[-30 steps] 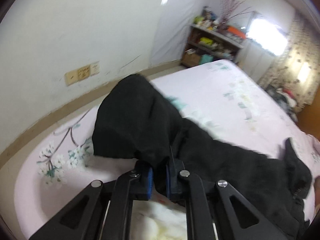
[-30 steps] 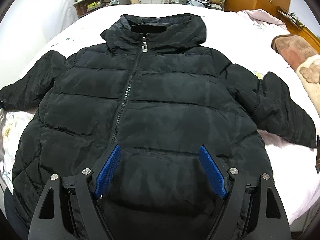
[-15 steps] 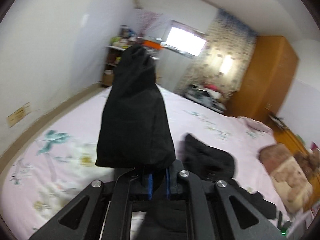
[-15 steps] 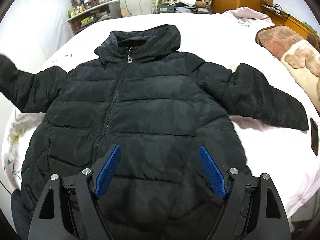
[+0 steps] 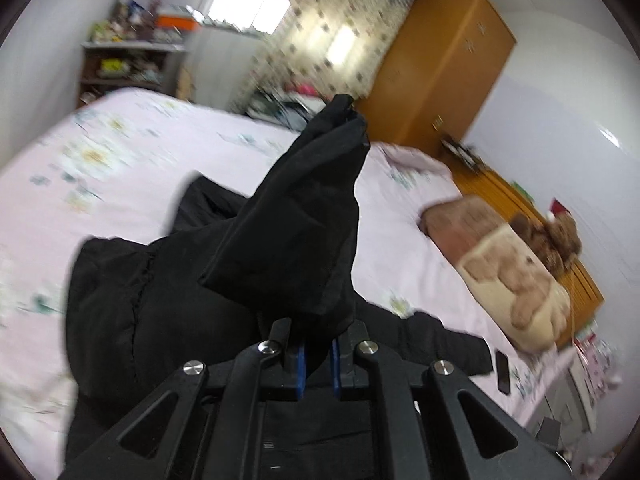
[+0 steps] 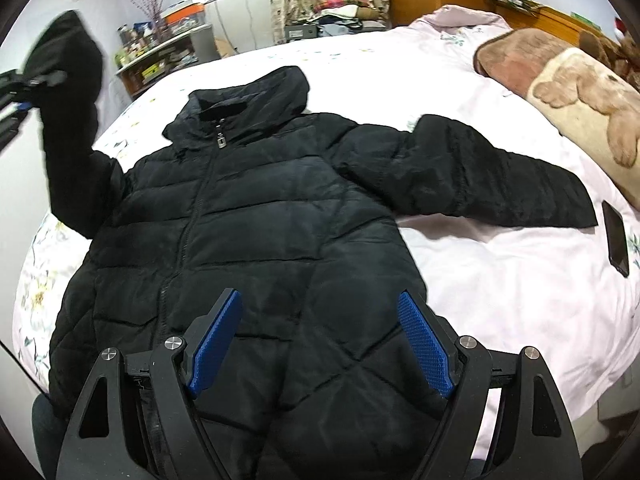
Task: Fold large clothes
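Your left gripper [image 5: 318, 354] has its jaws closed tight on the cuff end of the black jacket's sleeve [image 5: 304, 232], which rises clear of the bed [image 5: 120, 168] and stands up in front of the camera. From the right wrist view, that same sleeve [image 6: 72, 128] lifts off the bed's left edge, with the left gripper [image 6: 24, 88] clamped at its top.

The black puffer jacket [image 6: 256, 240] lies front up and zipped across the middle of the bed [image 6: 500, 280], hood toward the far edge, its other sleeve [image 6: 480, 172] spread flat toward the right edge. Your right gripper [image 6: 320, 340] hovers over the jacket's hem with its jaws wide apart, holding nothing.

A phone [image 6: 616, 236] lies near the bed's right edge, just beyond that flat sleeve's cuff, and a bear-print pillow [image 6: 572, 96] sits at the far right corner.
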A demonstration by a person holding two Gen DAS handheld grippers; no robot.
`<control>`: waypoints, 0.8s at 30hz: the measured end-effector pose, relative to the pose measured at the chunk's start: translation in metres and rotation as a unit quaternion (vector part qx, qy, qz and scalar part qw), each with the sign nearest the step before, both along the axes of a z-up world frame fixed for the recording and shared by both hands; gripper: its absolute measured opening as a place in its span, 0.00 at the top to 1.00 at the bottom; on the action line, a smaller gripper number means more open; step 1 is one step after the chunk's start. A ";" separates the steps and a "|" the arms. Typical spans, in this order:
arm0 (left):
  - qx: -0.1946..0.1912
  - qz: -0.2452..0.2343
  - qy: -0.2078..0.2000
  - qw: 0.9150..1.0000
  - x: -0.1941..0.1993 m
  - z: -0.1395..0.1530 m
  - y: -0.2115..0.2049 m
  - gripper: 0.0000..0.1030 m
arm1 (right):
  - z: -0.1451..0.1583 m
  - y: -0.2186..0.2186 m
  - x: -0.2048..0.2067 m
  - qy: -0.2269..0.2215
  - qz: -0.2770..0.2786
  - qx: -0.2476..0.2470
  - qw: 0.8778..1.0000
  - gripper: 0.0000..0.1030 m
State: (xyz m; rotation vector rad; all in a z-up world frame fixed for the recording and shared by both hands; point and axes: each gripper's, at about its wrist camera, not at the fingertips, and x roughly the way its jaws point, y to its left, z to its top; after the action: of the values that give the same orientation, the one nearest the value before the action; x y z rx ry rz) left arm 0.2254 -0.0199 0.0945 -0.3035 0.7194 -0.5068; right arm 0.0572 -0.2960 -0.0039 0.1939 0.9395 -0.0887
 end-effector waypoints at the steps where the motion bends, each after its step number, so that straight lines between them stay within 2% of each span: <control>1: 0.002 -0.012 0.007 1.000 0.004 -0.009 -0.012 0.91 | -0.002 -0.003 0.000 0.002 -0.002 0.001 1.000 0.22; 6: 0.007 -0.050 0.053 0.997 0.018 -0.062 -0.054 0.90 | -0.015 -0.020 0.005 0.011 -0.014 0.004 1.000 0.22; 8: 0.009 -0.058 0.078 0.995 0.025 -0.082 -0.065 0.84 | -0.020 -0.027 0.008 0.013 -0.021 0.006 1.000 0.22; 10: -0.001 -0.076 0.106 0.991 0.030 -0.100 -0.068 0.73 | -0.023 -0.031 0.012 0.014 -0.024 0.006 1.000 0.22; 12: -0.014 -0.091 0.137 0.986 0.033 -0.110 -0.070 0.44 | -0.023 -0.033 0.016 0.013 -0.025 0.005 1.000 0.22; 13: -0.021 -0.096 0.139 0.985 0.032 -0.112 -0.069 0.41 | -0.022 -0.034 0.020 0.011 -0.026 0.005 1.000 0.22; 18: -0.040 -0.116 0.109 0.986 0.024 -0.095 -0.050 0.35 | -0.013 -0.033 0.040 -0.007 -0.022 0.007 1.000 0.22; 21: 0.003 -0.091 0.057 0.994 0.023 -0.083 -0.019 0.35 | -0.008 -0.022 0.065 -0.020 -0.003 0.009 1.000 0.22; 24: 0.072 -0.014 0.035 0.997 0.041 -0.089 0.030 0.36 | -0.014 -0.009 0.093 -0.014 0.017 0.007 1.000 0.22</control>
State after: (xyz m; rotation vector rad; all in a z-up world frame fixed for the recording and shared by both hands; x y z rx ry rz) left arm 0.2661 0.0102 0.0057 -0.1768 0.8254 -0.4697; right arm 0.1501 -0.3052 -0.0182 0.1914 0.9157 -0.0487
